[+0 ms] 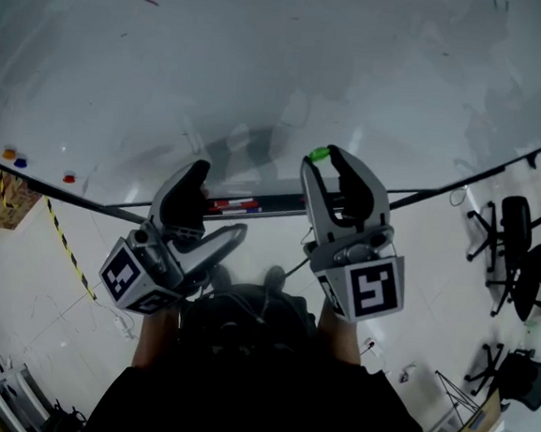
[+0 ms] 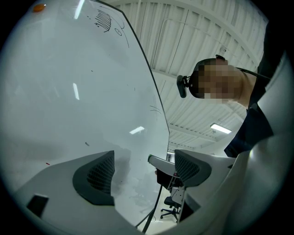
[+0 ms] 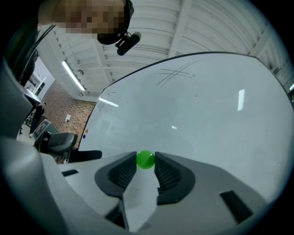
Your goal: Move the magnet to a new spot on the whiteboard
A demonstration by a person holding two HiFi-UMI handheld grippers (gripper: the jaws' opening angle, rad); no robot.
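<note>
Two grippers are held up before a whiteboard [image 1: 265,59], and nothing on it reads as words. There are only faint pen strokes: crossed lines [image 3: 177,73] near one edge in the right gripper view, and a small hatched scribble [image 2: 103,19] in the left gripper view. Each gripper's cube carries black-and-white square markers [image 1: 374,290], which are patterns rather than text.

The magnet [image 3: 145,159] is a small, round, glossy piece in bright green. It is pinched at the very tips of the right gripper [image 3: 146,163], whose fingers close on it from both sides. In the head view the magnet [image 1: 319,153] sits just above the middle of the whiteboard's lower edge. Whether it touches the surface cannot be told.

The left gripper [image 2: 143,165] has its fingers well apart, with nothing between them.

Three more small magnets, orange [image 1: 9,153], blue [image 1: 21,162] and red [image 1: 69,179], sit near the whiteboard's lower left corner. Markers [image 1: 237,205] lie along the bottom ledge.
</note>
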